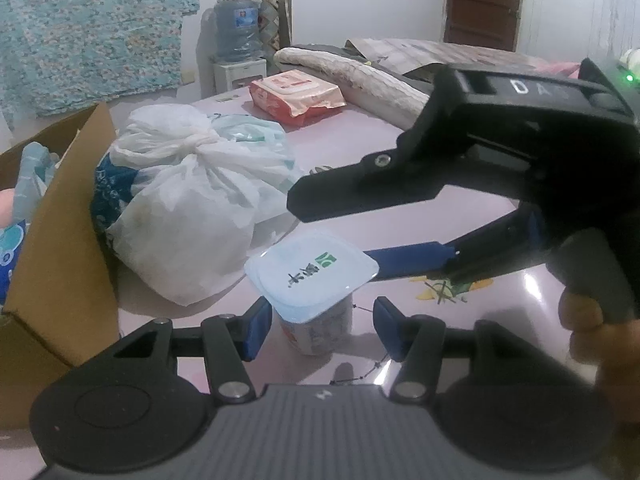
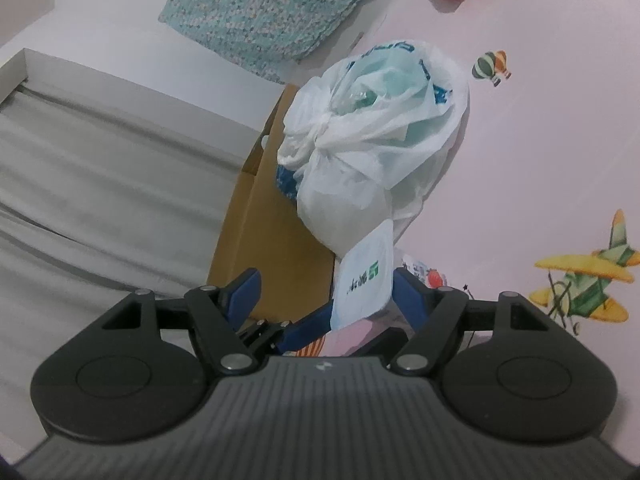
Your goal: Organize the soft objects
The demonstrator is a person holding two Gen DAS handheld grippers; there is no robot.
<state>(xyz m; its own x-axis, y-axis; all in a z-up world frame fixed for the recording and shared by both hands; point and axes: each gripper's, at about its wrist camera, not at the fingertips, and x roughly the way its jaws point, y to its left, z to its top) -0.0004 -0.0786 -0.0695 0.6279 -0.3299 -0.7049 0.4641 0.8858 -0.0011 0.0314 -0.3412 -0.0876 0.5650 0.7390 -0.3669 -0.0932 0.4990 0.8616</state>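
A cardboard box (image 1: pixel 60 240) stands open at the left edge of the pink bench (image 1: pixel 500 216), with soft blue and pink things showing inside it. Touching the box's side lies a knotted white plastic bag (image 1: pixel 188 216), and a second, greenish see-through bag (image 1: pixel 256 136) leans on it from behind. Farther back near the middle, a red pack of wipes (image 1: pixel 296 96) lies well apart from the bags. In front of the white bag a small yoghurt cup (image 1: pixel 316 280) with a sealed foil lid stands upright on the bench. The left hand-held gripper (image 1: pixel 320 304) has its blue pads either side of the cup, apart, with a gap visible on each side. From the right comes the right hand-held gripper (image 1: pixel 332 232), gripped by a hand (image 1: pixel 588 328); its fingers are spread wide, the black upper one above the lid, the blue lower one reaching to the lid's rim, though whether it touches cannot be told. The right wrist view shows the cup sitting between those spread fingers, close to one of them
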